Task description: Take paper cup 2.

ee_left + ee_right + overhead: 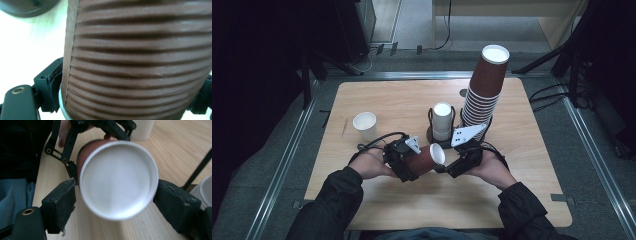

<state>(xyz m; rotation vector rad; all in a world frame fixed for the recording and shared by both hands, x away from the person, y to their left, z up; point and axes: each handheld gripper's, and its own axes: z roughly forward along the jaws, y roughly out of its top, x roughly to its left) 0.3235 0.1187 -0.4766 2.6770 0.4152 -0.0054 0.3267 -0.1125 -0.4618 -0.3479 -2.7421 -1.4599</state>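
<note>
Left gripper (408,161) is clamped on the ribbed wall of a brown paper cup (426,159), its jaws pressing both sides of the cup in the left gripper view. That cup lies on its side above the table (377,210), near the front middle, its white-lined mouth turned toward 3 o'clock. Right gripper (451,167) faces that mouth; in the right gripper view its jaws stand apart, one on each side of the white rim (117,180), just beside it, though whether they touch it cannot be told.

At 12 o'clock from the cup, close by, stands a black holder (432,131) with a white cup (442,120) in it. A tall leaning stack of brown cups (484,87) rises at 1 o'clock. A single white cup (365,126) stands at 10 o'clock. Bare table lies open from 5 to 7 o'clock toward the front edge, and along the left edge.
</note>
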